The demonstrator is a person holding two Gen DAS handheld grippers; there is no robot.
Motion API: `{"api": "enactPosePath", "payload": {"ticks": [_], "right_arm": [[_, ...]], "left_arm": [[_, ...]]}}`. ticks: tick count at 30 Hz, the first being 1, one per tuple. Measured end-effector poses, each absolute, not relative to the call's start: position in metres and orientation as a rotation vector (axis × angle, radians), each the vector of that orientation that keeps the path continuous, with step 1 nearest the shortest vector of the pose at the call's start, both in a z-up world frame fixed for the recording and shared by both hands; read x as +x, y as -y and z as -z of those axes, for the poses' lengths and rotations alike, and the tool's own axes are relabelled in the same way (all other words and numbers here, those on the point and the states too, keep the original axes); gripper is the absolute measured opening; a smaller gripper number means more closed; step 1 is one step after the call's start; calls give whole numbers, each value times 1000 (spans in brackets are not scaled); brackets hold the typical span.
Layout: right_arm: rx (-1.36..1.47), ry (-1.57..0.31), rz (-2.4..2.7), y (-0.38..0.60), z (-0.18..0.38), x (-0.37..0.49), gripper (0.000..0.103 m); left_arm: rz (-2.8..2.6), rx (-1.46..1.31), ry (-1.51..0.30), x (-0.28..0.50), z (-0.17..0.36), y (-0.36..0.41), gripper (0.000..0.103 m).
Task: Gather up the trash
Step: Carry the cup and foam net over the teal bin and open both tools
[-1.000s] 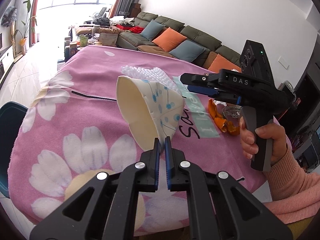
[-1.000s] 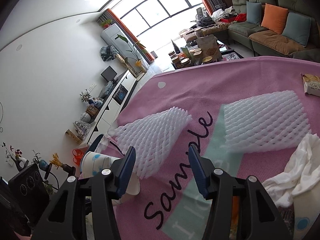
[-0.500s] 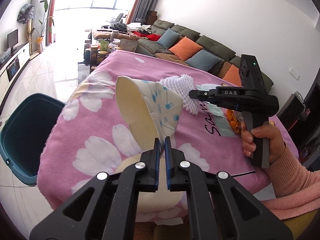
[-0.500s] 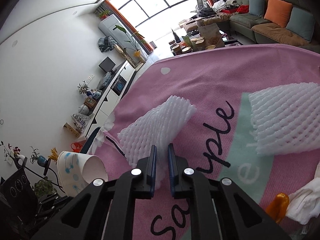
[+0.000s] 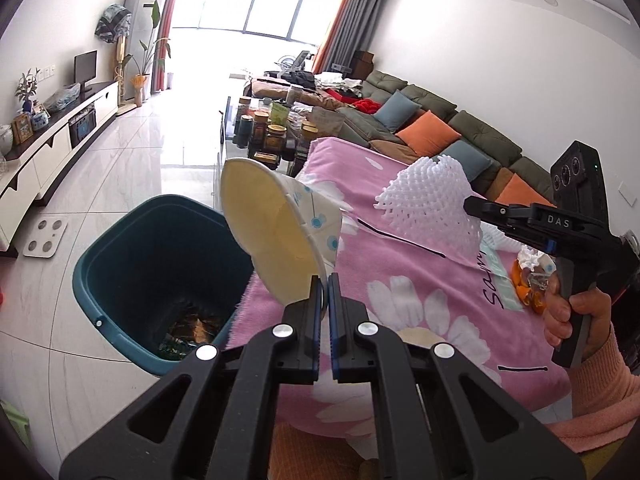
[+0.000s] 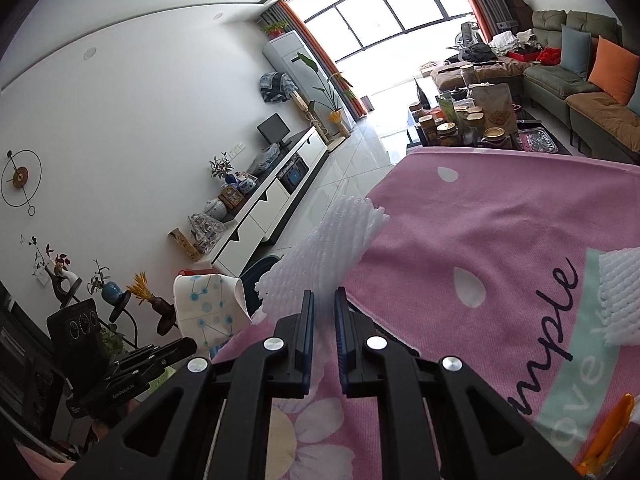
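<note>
Rig appearance check
Left gripper [image 5: 324, 280] and right gripper [image 6: 322, 300] showing black frames, blue pads, silver screws; "DAS" marking on right; person wearing pink knit sleeve [image 5: 600, 396]

The left gripper [image 5: 324, 280] sits at lower centre, jaws pinched together. The right gripper [image 6: 322, 300] is likewise clamped; a bare hand [image 5: 576, 316] grips its handle at right.

It was a home's living room: a long olive-green fabric sofa [image 5: 460, 128] with orange cushions, a white low TV cabinet [image 6: 272, 204] (small black screen on top), leafy potted plants.
</note>
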State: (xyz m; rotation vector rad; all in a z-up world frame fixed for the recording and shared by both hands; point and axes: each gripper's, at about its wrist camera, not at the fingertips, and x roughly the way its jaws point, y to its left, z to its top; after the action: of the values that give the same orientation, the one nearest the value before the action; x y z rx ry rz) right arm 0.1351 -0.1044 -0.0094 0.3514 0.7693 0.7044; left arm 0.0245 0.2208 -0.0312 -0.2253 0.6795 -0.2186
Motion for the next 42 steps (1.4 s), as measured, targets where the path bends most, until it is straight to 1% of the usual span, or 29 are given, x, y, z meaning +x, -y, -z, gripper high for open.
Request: {"api": "enactPosePath", "payload": {"ticks": [7, 14, 33, 42], "right_arm": [[314, -777, -778, 64, 3, 137, 9], [268, -785, -838, 22, -3, 145, 9], [134, -881, -909, -85, 16, 168, 9], [94, -992, -881, -127, 44, 186, 9]], "left_arm": [[118, -235, -667, 24, 26, -271, 4], [56, -245, -698, 31, 39, -299, 4], [-25, -285, -807, 58, 86, -320, 4], [-45, -317, -856, 73, 105, -330, 4]]}}
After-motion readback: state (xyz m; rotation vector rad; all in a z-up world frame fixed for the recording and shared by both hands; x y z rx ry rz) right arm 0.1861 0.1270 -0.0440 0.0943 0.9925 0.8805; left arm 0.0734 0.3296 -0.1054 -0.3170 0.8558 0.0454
